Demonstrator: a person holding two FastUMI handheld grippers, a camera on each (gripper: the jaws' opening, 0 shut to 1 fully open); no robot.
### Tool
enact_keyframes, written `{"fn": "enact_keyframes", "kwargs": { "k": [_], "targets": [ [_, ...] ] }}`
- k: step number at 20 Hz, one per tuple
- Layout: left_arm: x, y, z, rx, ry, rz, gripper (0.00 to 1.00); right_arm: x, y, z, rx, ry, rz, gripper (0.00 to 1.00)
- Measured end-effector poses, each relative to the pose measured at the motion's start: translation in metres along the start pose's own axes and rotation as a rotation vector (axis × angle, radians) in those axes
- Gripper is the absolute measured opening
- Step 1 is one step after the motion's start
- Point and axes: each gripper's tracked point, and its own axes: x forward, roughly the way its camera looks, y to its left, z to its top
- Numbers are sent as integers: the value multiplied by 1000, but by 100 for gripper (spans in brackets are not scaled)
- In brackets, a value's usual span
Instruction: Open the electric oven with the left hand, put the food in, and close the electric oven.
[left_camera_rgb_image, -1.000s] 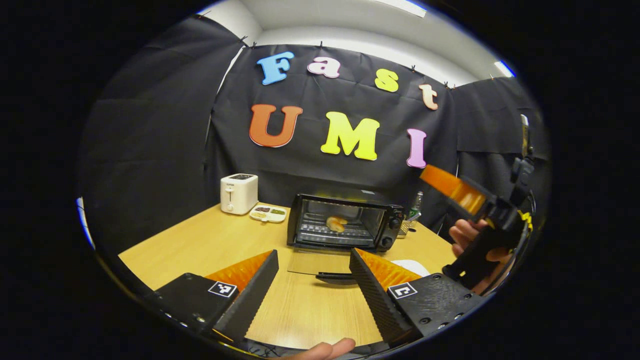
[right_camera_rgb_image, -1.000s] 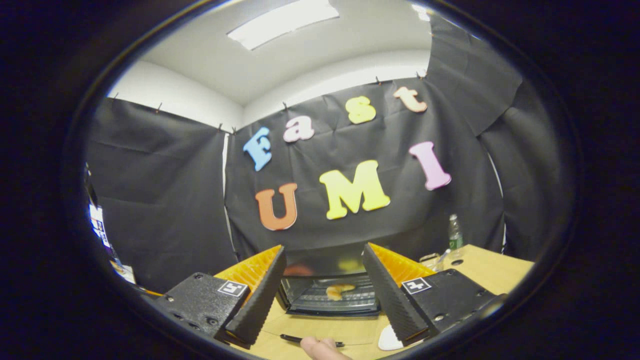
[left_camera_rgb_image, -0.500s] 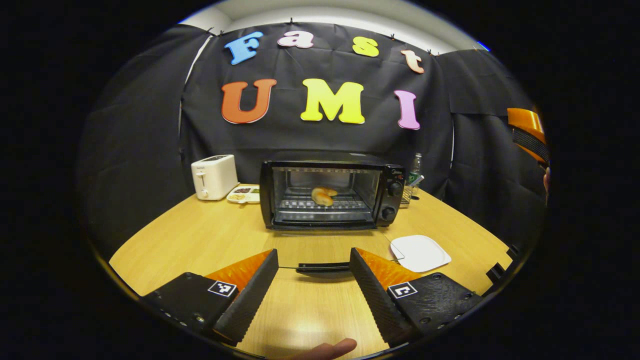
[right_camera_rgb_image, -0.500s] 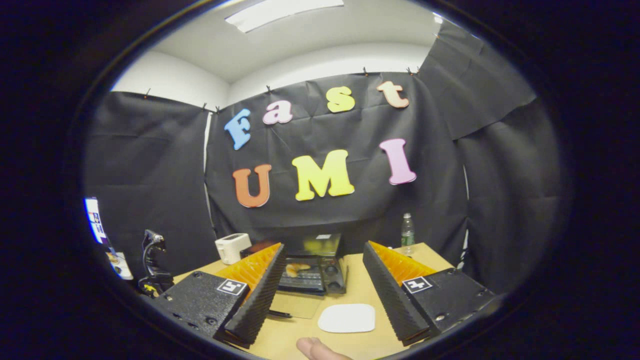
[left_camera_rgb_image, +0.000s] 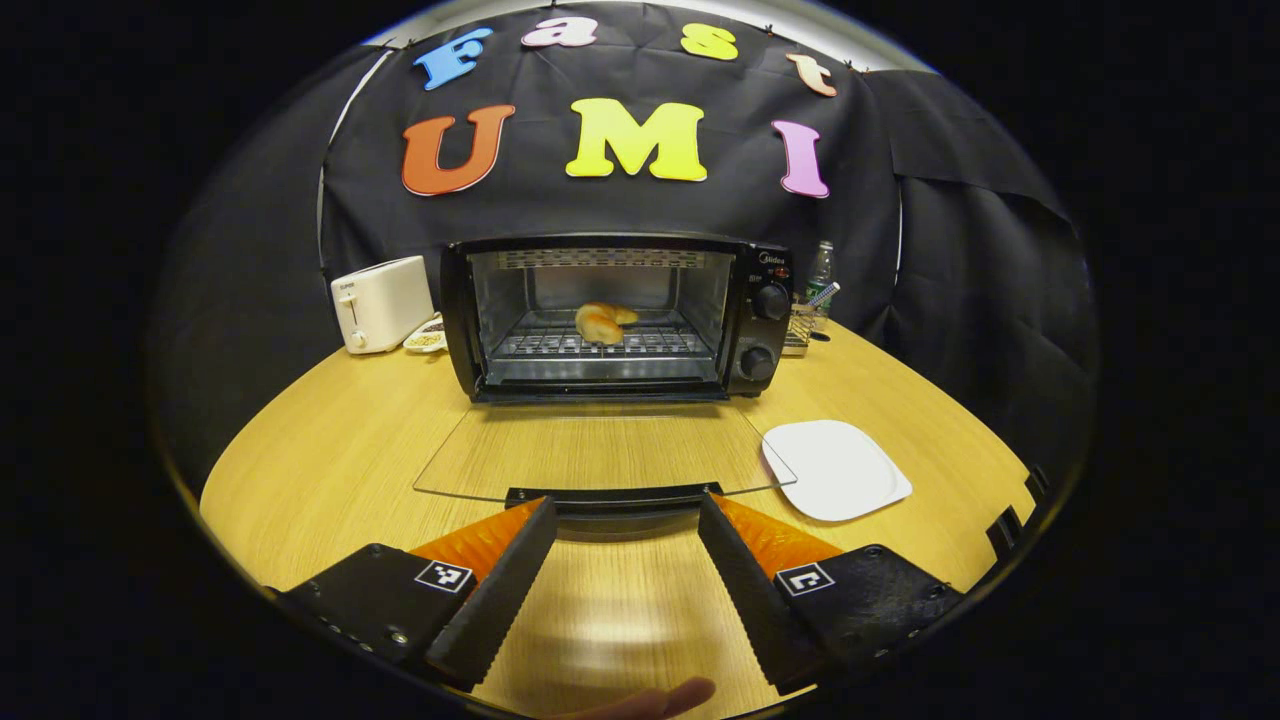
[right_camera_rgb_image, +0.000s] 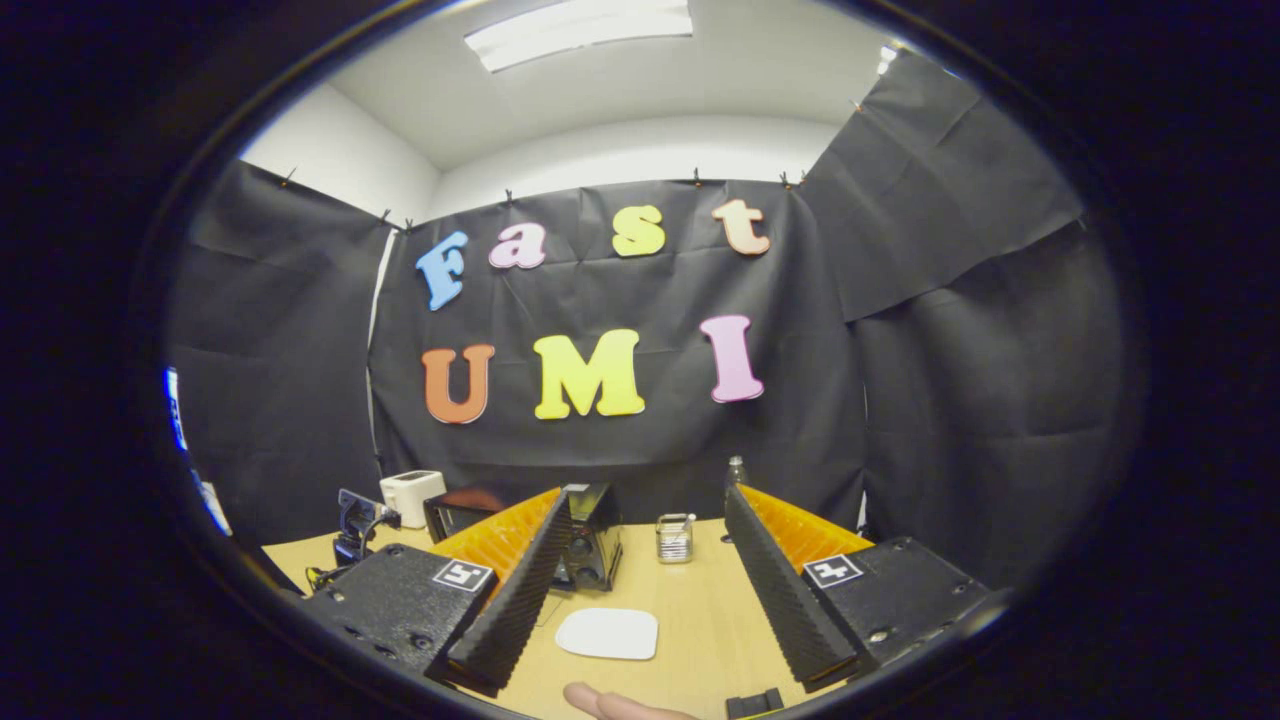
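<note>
In the left gripper view my left tool (left_camera_rgb_image: 625, 570) is spread, just short of the black handle (left_camera_rgb_image: 612, 497) on the lowered glass door (left_camera_rgb_image: 600, 452) of the black electric oven (left_camera_rgb_image: 612, 315); the golden bread roll (left_camera_rgb_image: 601, 321) lies on its rack. I should hook under that handle squarely and swing upward. In the right gripper view my right tool (right_camera_rgb_image: 645, 585) hangs released above the wooden tabletop (right_camera_rgb_image: 690, 600).
</note>
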Motion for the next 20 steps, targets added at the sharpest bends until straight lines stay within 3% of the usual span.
{"fn": "enact_keyframes", "kwargs": {
  "k": [5, 6, 8, 11, 12, 13, 14, 15, 19, 20],
  "targets": [
    [13, 6, -19, 33, 58, 45, 95, 5, -14, -27, 48, 68, -8, 93],
    [16, 7, -19, 32, 61, 49, 95, 7, -18, -32, 57, 82, -14, 98],
    [23, 7, -24, 21, 77, 46, 95, 7, -22, -36, 67, 98, -21, 93],
    [29, 10, -29, 24, 102, 49, 95, 5, -21, -35, 68, 91, -12, 93],
    [30, 11, -30, 18, 110, 49, 95, 5, -21, -34, 64, 88, -10, 98],
    [31, 11, -28, 15, 113, 50, 95, 3, -21, -32, 62, 80, -6, 93],
    [31, 12, -27, 16, 114, 52, 95, 2, -20, -31, 60, 74, -5, 98],
    [31, 12, -26, 16, 117, 56, 95, 1, -20, -32, 58, 74, -6, 93],
    [26, 10, -18, 26, 99, 77, 95, -1, -14, -33, 51, 80, 9, 93],
    [24, 10, -14, 31, 87, 81, 94, -1, -14, -33, 49, 80, 9, 98]
  ]
}}
